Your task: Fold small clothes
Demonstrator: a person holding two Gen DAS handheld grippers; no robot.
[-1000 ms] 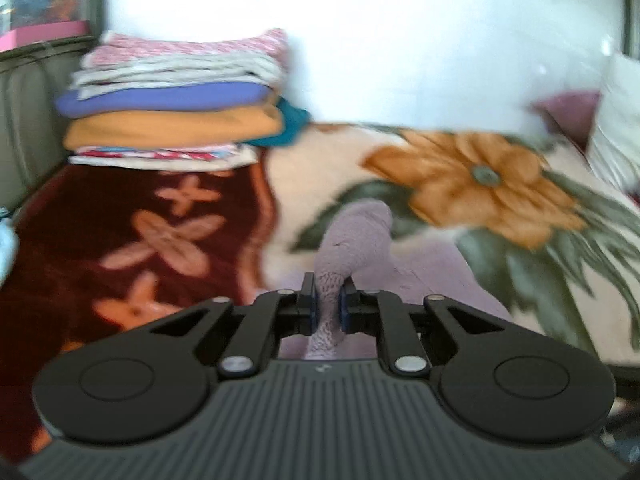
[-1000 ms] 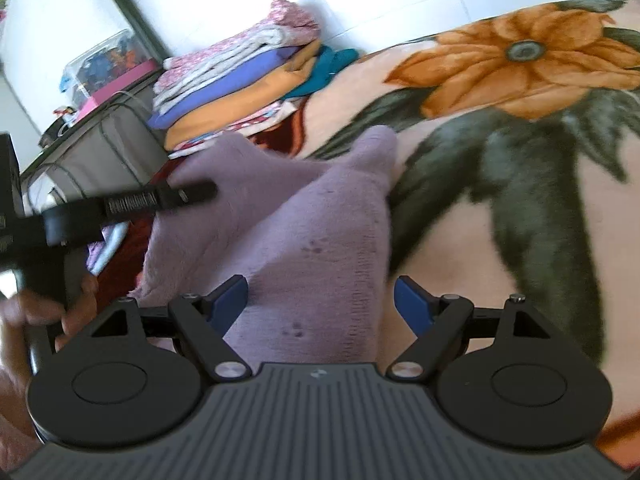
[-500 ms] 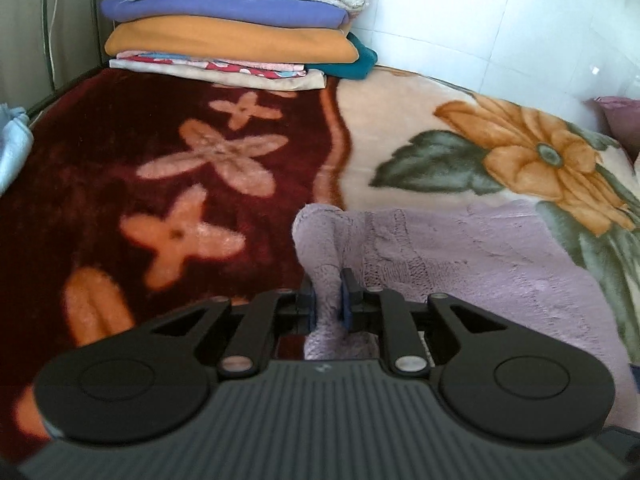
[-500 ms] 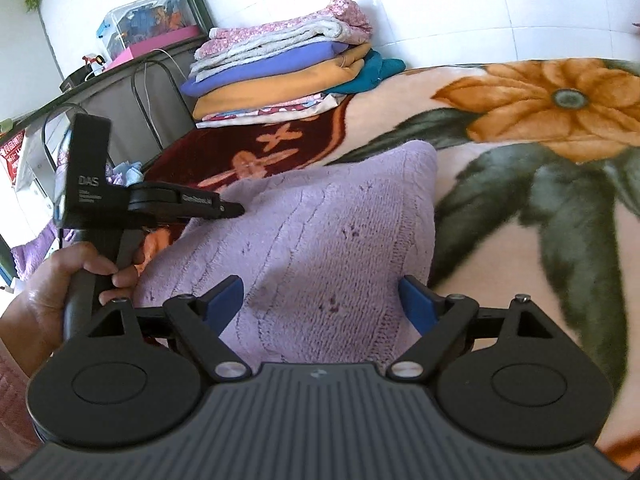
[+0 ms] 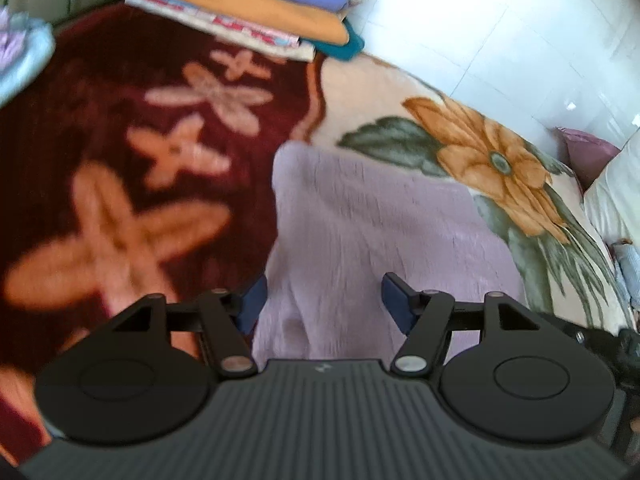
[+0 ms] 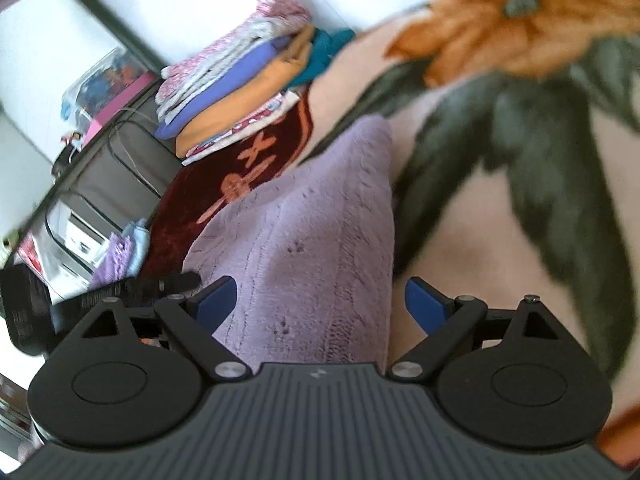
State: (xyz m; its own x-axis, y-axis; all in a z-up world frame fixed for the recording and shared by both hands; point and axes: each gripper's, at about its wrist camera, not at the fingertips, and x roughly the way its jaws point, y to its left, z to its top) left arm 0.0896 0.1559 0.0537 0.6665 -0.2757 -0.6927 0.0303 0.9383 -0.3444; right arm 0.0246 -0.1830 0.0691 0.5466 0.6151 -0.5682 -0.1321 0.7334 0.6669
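Lilac knitted garment (image 5: 372,240) lies folded flat on a bed, spread over a floral blanket (image 5: 120,200) where the dark maroon part with salmon cross-shaped flowers meets the cream part with a large orange flower (image 5: 492,164) and green leaves. In the left wrist view the left claw (image 5: 323,302) hangs just above the near edge of the knit with its blue-padded fingers (image 5: 252,300) spread wide, gripping nothing; the fabric shows between them and runs away toward the orange flower, its left edge lying along the maroon border. In the right wrist view the right claw (image 6: 320,302) is likewise wide apart and empty, poised over the near end of the same garment (image 6: 312,248), whose ribbed surface carries a few small dark specks and whose far corner narrows to a rounded tip near a green leaf. At the lower left of that view the left claw's black tip (image 6: 176,280) sits beside the garment's left edge; whether it touches the knit cannot be told. At the far end of the bed, against a white tiled wall (image 5: 500,20), stands a stack of folded clothes (image 6: 240,80) in pink, cream, purple, orange and teal. A small pile of light blue and purple cloth (image 6: 124,252) lies at the bed's left side. Both views are somewhat blurred.
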